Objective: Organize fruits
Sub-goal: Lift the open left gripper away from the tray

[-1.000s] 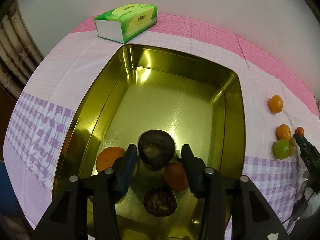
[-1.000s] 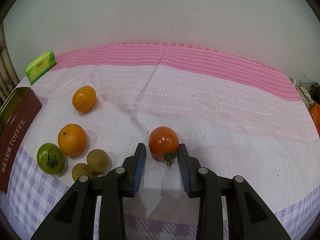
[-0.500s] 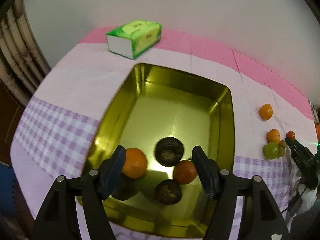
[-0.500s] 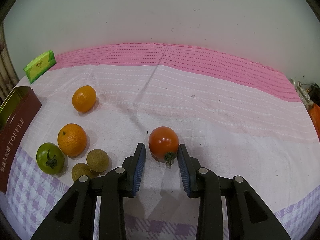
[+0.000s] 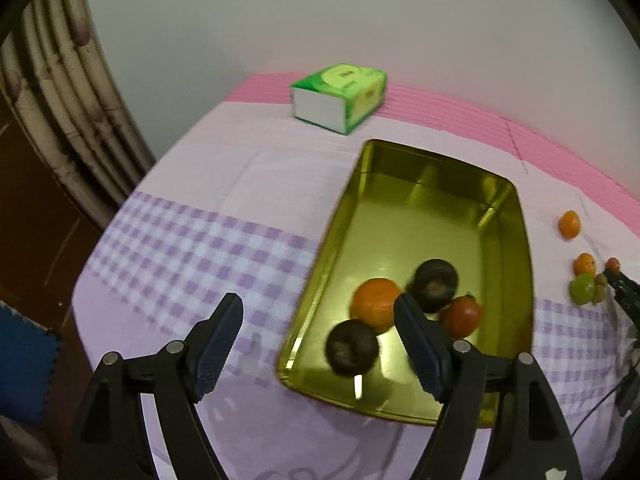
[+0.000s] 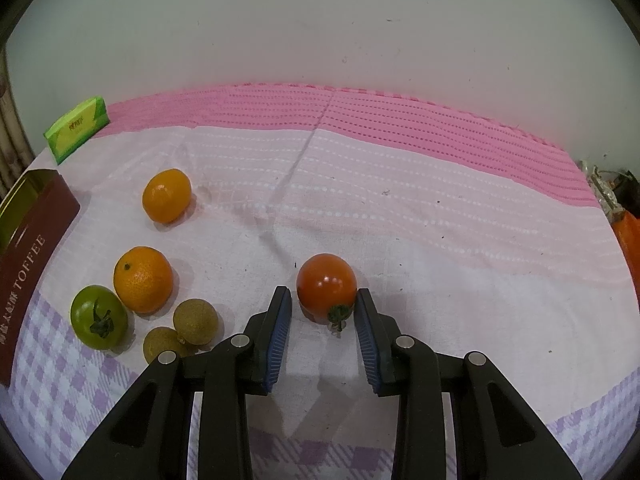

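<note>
A gold tin (image 5: 400, 168) holds an orange (image 5: 374, 304), a red tomato (image 5: 462, 316) and two dark fruits (image 5: 436, 284) (image 5: 351, 346). My left gripper (image 5: 318, 332) is open and empty, above the tin's near left corner. In the right wrist view my right gripper (image 6: 322, 316) is open with a red tomato (image 6: 326, 286) between its fingertips on the cloth. To its left lie two oranges (image 6: 167, 196) (image 6: 143, 279), a green tomato (image 6: 98, 317) and two small brown fruits (image 6: 195, 321) (image 6: 163, 343).
A green tissue pack (image 5: 340, 96) lies behind the tin, and shows far left in the right wrist view (image 6: 76, 128). The tin's brown side (image 6: 28, 256) is at the left edge there. The table's edge drops off at the left (image 5: 86, 276).
My left gripper let go of the dark fruit into the tin, opened wide, then rose and swung left. The right gripper and tomato have not moved.
</note>
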Demonstrator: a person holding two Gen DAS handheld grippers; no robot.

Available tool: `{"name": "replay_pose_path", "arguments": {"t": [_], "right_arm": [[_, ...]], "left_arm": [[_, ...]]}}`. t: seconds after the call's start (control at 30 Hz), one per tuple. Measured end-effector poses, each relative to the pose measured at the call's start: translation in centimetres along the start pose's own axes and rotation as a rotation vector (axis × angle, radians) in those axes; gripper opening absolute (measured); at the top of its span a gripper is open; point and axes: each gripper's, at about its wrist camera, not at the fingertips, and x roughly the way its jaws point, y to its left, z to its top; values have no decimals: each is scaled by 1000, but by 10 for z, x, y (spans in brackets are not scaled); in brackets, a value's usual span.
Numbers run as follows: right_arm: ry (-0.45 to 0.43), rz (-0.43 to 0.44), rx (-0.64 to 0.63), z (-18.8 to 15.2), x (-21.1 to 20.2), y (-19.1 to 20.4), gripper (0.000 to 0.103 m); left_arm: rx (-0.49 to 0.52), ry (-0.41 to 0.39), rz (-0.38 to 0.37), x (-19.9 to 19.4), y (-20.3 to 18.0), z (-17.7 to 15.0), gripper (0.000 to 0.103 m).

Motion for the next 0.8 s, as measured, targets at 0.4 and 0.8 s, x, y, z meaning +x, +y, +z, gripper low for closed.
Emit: {"name": "replay_pose_path", "arguments": {"t": [0.4, 0.8], "right_arm": [[-21, 8, -32, 12, -25, 20, 21], [26, 99, 7, 9, -26, 22, 21]], "left_arm": [[-33, 30, 15, 10, 9, -4, 75], [-100, 61, -23, 12, 19, -3, 75]]}}
